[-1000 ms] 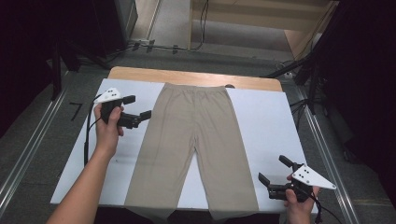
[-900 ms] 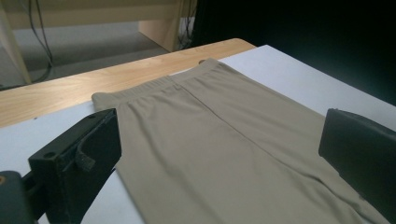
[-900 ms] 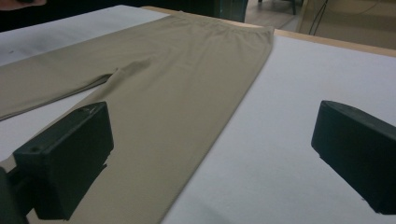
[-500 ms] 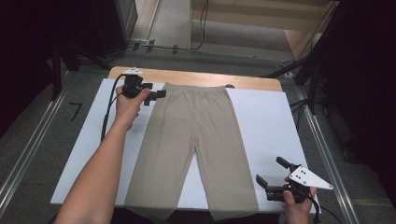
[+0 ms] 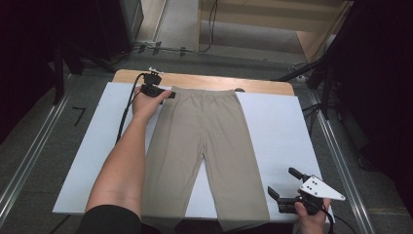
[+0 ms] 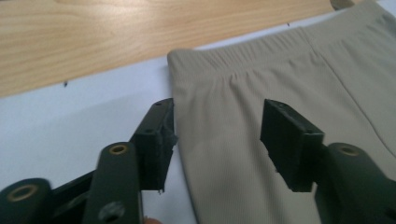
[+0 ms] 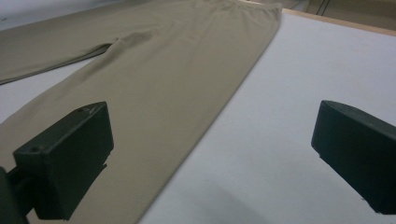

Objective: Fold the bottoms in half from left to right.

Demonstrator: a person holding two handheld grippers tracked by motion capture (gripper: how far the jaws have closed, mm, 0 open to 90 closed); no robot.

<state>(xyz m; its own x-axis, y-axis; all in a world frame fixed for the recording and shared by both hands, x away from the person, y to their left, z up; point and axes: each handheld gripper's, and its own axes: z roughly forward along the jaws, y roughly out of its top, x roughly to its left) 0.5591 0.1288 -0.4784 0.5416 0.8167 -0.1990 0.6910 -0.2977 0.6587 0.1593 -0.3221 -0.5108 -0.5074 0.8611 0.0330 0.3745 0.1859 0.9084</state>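
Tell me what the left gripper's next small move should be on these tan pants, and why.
Probably finish closing on the waistband corner. The left gripper sits at the pants' far left edge; its jaws have just been closing, with cloth between them but the pads not yet pressing. The right gripper waits open beside the near leg hem, so the corner grip likely comes first.

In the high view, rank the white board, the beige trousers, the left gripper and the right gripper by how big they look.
1. white board: largest.
2. beige trousers: next.
3. right gripper, near the front edge, and left gripper, at the waistband corner: smallest. The right looks bigger, but it is nearer the camera and the left is partly hidden by the hand, so I leave them unranked.
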